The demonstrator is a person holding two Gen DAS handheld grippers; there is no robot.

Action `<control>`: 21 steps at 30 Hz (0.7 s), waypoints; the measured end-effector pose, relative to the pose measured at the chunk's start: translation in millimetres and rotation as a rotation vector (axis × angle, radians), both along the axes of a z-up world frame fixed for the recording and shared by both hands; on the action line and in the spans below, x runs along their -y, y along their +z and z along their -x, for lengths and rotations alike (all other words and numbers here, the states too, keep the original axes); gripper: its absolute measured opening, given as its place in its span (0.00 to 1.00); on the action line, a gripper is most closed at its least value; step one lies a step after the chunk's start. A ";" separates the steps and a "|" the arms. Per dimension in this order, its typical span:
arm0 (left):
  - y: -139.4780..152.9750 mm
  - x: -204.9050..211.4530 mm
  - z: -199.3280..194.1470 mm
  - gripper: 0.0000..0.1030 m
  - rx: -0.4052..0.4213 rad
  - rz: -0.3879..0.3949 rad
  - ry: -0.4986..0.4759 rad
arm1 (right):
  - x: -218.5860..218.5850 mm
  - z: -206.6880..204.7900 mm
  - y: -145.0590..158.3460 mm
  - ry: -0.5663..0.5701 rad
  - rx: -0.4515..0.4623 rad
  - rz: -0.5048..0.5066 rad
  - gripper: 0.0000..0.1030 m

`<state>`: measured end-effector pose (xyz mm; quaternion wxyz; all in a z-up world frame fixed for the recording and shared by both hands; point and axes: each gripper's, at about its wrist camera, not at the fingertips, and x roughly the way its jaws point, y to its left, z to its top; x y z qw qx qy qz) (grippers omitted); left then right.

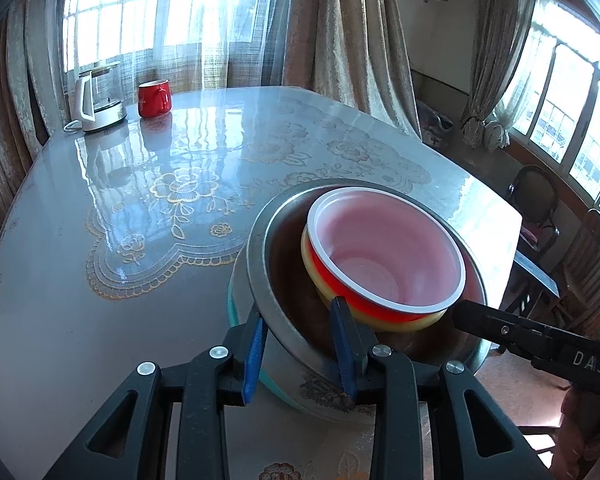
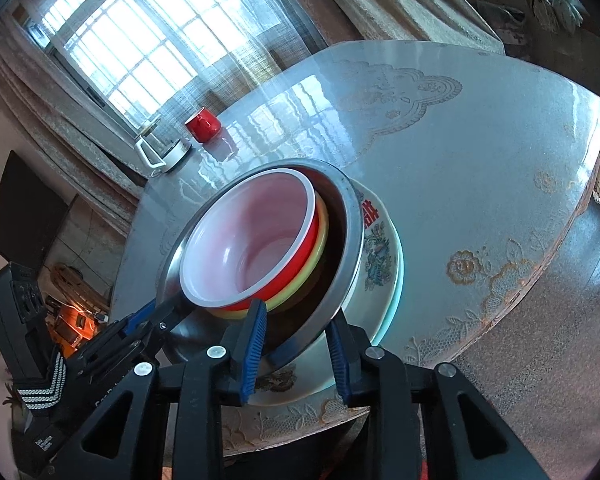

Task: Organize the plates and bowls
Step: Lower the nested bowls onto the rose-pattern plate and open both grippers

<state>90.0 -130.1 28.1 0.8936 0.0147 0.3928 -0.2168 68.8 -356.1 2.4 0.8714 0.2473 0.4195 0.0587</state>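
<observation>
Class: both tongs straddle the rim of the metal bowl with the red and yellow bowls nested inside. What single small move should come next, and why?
Probably ease both tongs open and draw them back. The metal bowl appears to sit on the stacked plates, with the red bowl and yellow bowl nested inside it, so the pile looks finished. The left tongs and right tongs straddle its rim on opposite sides.

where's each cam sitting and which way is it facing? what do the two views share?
Left wrist: sits on the left gripper, looking down along its blue-padded fingers at the steel bowl; the right gripper enters from the right.
Right wrist: sits on the right gripper, facing the same stack from the other side; the left gripper and a striped cuff show at left.
Shared: steel bowl, red bowl, yellow bowl, patterned plate, red mug, kettle, table.
</observation>
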 end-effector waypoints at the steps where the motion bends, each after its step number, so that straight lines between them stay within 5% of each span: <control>1: 0.8 0.1 -0.5 0.32 0.002 -0.005 -0.001 | -1.3 -2.4 -0.4 -0.001 -0.002 0.005 0.28; 15: 7.4 -0.5 13.6 0.40 0.034 -0.032 -0.014 | -0.4 10.2 6.3 -0.018 0.040 0.024 0.32; 21: 12.4 -5.6 28.9 0.59 0.083 -0.068 -0.016 | -3.7 21.2 10.3 -0.002 0.075 0.046 0.33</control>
